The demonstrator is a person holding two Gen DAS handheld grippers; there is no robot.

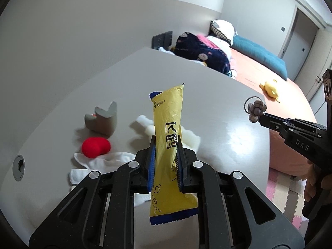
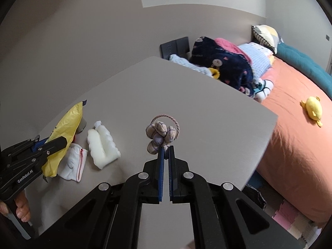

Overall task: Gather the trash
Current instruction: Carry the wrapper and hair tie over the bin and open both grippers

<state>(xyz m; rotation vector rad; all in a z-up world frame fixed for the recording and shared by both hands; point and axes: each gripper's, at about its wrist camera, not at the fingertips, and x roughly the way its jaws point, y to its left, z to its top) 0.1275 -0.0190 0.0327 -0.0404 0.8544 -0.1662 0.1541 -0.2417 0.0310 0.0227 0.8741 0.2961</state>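
My left gripper [image 1: 165,145] is shut on a yellow snack wrapper [image 1: 168,124] with blue ends and holds it upright above the grey table [image 1: 207,95]. The wrapper also shows in the right wrist view [image 2: 64,130], with the left gripper [image 2: 62,143] at the left. My right gripper [image 2: 166,150] is shut on a plaid fabric flower hair tie [image 2: 160,136] and holds it above the table [image 2: 207,114]. In the left wrist view the hair tie [image 1: 254,109] hangs at the right gripper's tip [image 1: 261,117] on the right.
On the table lie a white foam piece [image 2: 102,145], a white sock [image 2: 72,164], a red heart-shaped plush [image 1: 95,146] and a grey holder [image 1: 102,119]. A bed [image 2: 290,134] with blankets, pillows and a yellow plush toy [image 2: 313,110] stands beyond the table's right edge.
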